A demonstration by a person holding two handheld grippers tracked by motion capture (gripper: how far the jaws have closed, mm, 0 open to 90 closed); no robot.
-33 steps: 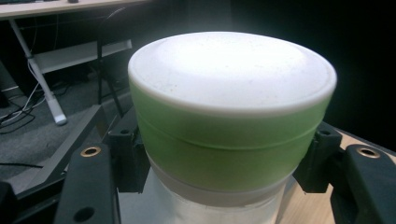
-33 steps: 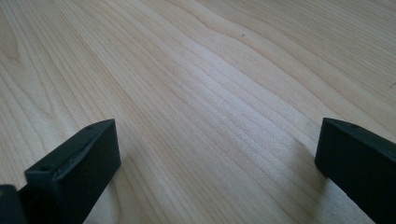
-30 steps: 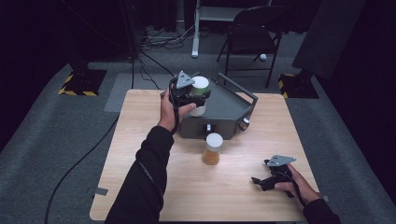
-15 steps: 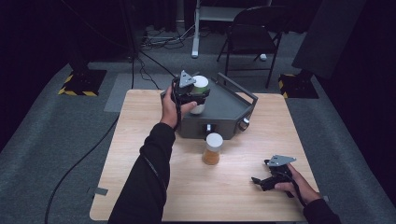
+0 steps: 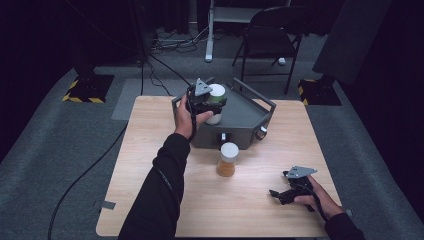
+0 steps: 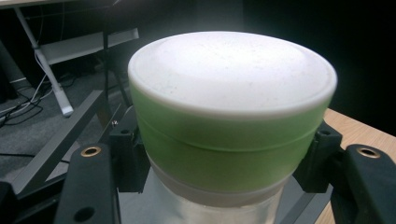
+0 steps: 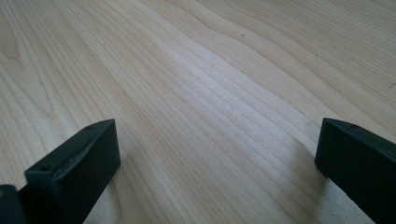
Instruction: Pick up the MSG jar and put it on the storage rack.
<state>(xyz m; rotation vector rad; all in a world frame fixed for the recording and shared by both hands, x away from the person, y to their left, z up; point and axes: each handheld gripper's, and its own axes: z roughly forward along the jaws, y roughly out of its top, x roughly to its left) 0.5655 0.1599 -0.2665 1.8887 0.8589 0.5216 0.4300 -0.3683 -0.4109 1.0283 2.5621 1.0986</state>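
A jar with a white lid and a green band (image 5: 216, 102) (image 6: 232, 112) is held over the left part of a grey metal tray (image 5: 252, 117). My left gripper (image 5: 212, 106) (image 6: 224, 163) is shut on it, both black jaws pressed against its sides below the lid. A second jar with a white lid and orange contents (image 5: 227, 159) stands on the wooden table (image 5: 150, 150) in front of the tray. My right gripper (image 5: 276, 194) (image 7: 215, 154) rests low at the table's near right, open, with bare wood between its jaws.
The tray has raised handles and knobs on its front face (image 5: 261, 131). A black folding chair (image 5: 270, 30) and a white stand (image 5: 210, 30) are behind the table. Cables run across the grey floor at left (image 5: 90, 165).
My left gripper with the green-banded jar has shifted slightly right and toward the tray. The right gripper has stayed still.
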